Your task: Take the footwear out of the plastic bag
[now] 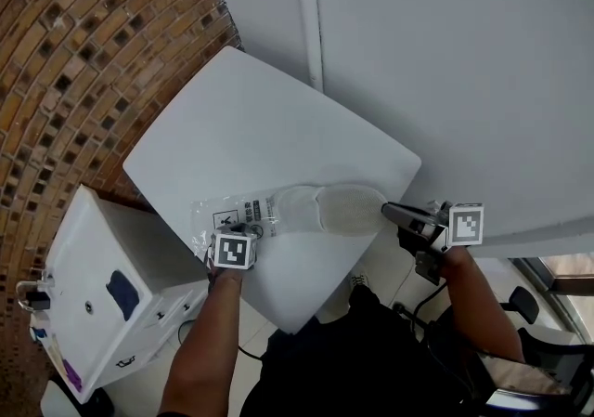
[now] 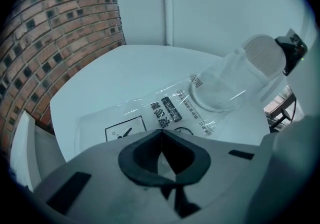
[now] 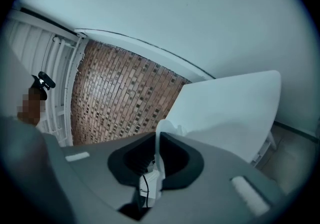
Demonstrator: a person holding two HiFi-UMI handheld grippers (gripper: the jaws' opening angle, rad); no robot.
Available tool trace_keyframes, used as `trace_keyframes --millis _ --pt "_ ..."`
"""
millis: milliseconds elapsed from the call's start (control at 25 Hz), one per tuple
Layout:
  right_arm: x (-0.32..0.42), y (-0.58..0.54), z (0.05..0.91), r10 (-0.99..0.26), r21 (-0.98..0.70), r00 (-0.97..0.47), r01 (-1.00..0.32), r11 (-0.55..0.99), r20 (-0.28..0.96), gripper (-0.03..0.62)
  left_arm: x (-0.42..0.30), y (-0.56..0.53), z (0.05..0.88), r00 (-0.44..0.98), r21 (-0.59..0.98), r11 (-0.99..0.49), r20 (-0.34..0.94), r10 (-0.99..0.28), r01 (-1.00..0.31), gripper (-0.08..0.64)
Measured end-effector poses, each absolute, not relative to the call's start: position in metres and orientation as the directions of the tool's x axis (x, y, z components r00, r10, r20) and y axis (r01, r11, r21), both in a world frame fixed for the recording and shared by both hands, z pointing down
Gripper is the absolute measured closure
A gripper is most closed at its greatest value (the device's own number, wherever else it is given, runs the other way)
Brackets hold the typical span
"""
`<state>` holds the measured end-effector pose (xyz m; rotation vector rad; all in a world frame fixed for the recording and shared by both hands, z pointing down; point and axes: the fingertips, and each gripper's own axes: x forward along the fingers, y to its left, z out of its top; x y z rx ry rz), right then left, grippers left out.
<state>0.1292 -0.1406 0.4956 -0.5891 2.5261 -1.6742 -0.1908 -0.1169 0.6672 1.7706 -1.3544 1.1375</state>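
**A:** Status on the bag job?

**B:** Mid-extraction. My left gripper [image 1: 243, 231] is clamped tight on the closed end of the plastic bag [image 1: 225, 216]. The film is pinched between the jaws, near the front edge of the table [image 1: 269, 118]. That's my anchor.

**A:** And the shoe?

**B:** It's a white slipper [image 1: 327, 207], lying across the table to the right of that clamp. I judge it partly out. The left portion is under clear film, and the textured right end sticks bare out of the bag mouth.

**A:** Right side?

**B:** My right gripper [image 1: 394, 212] is at the table's right corner, jaws nearly together on a thin white edge of the slipper. Its own view shows that edge running up between the pads. A small tag on a cord sits deeper in the jaws; I can't tell what it belongs to.

**A:** Grip solid?

**B:** Can't judge from here. It's a thin lip of soft material, so slip is my worry.

**A:** Next move?

**B:** Draw the right gripper away to the right, along the slipper's length. The left clamp stays put so the film strips off instead of dragging along. Straight pull, since the film may cling. If the bag follows, I re-clamp further in.

**A:** Done when?

**B:** Slipper fully clear of the bag mouth, bag pinned under the left jaws.
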Motion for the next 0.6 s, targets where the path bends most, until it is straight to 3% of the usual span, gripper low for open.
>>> trace_keyframes --millis 600 --pt "0.162 -0.143 0.440 -0.444 -0.911 -0.896 -0.168 0.376 -0.018 0.561 -0.193 -0.126 0.667 0.131 0.106 -0.083 0.898 -0.419 -0.991 0.552"
